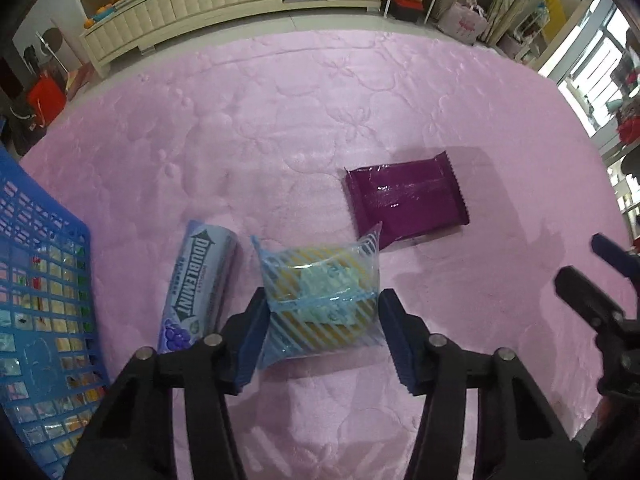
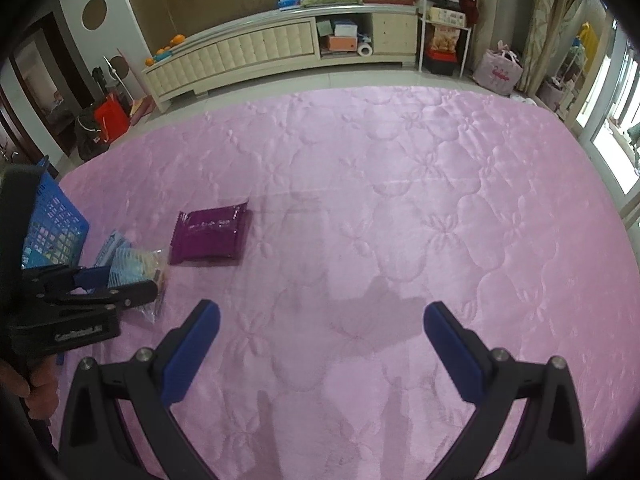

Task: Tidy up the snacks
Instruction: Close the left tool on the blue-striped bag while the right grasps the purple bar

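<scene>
A clear packet with blue stripes and yellow biscuits (image 1: 316, 264) lies on the pink quilt (image 1: 280, 120). My left gripper (image 1: 322, 300) straddles it, and both blue pads touch its sides. Just left of it lies a pale blue Doublemint tube (image 1: 200, 280). A purple foil packet (image 1: 404, 200) rests beyond it to the right. The right wrist view shows the left gripper (image 2: 120, 280) over the striped packet (image 2: 136, 268), with the purple packet (image 2: 210, 236) beside it. My right gripper (image 2: 322, 310) hovers open over bare quilt, nothing between its fingers.
A blue plastic lattice basket (image 1: 44, 280) holding several wrapped snacks stands at the quilt's left edge, close to the Doublemint tube. Beyond the quilt is tiled floor and a long cream cabinet (image 2: 260, 52). The quilt (image 2: 440, 200) stretches wide on the right.
</scene>
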A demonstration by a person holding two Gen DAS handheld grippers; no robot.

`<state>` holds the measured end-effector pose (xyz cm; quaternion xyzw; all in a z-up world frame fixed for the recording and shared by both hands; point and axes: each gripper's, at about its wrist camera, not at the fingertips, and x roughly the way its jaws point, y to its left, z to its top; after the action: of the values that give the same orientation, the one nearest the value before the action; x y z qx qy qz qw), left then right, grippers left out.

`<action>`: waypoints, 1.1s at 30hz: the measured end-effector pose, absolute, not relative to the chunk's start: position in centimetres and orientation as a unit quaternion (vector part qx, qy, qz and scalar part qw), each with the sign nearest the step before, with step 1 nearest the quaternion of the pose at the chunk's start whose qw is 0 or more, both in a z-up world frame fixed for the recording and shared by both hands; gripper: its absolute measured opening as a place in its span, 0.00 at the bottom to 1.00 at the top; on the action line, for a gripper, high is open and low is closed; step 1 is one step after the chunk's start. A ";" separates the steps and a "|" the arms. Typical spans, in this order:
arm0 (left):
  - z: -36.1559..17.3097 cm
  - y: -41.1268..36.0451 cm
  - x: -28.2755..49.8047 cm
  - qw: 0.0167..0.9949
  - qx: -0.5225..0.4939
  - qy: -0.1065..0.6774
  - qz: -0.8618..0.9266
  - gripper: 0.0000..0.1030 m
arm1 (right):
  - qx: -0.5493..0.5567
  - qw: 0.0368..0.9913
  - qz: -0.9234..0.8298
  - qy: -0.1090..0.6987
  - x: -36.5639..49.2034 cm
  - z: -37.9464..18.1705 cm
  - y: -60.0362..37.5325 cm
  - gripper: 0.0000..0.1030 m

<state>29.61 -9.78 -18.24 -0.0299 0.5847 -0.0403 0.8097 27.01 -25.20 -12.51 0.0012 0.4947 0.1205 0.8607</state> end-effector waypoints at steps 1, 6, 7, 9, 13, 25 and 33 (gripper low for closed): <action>-18.0 -9.5 29.4 0.812 -0.032 0.581 -0.040 0.50 | 0.005 0.856 0.128 0.500 27.2 -12.5 -25.0 1.00; -15.5 -6.7 27.9 0.835 -0.069 0.545 -0.031 0.50 | -0.005 0.850 0.149 0.505 28.0 -12.0 -23.0 1.00; -15.2 -6.2 27.7 0.837 -0.076 0.541 -0.033 0.50 | -0.008 0.851 0.154 0.503 28.2 -11.8 -22.5 1.00; -14.6 -5.5 27.3 0.843 -0.076 0.531 -0.031 0.50 | -0.010 0.849 0.162 0.502 28.7 -11.7 -21.6 1.00; -13.6 -4.7 26.7 0.857 -0.053 0.512 -0.010 0.50 | -0.008 0.841 0.183 0.509 29.6 -12.0 -19.7 1.00; -14.1 -4.6 26.9 0.866 -0.037 0.499 0.000 0.50 | -0.048 0.821 0.200 0.533 32.8 -14.3 -15.7 1.00; -14.7 -4.5 27.5 0.862 -0.019 0.506 0.020 0.50 | -0.094 0.815 0.206 0.533 33.0 -16.3 -14.0 1.00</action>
<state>27.45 -4.51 -14.70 -0.0190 0.5065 0.0197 0.8618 33.05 -14.04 -16.35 -0.0940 0.5328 0.2064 0.8153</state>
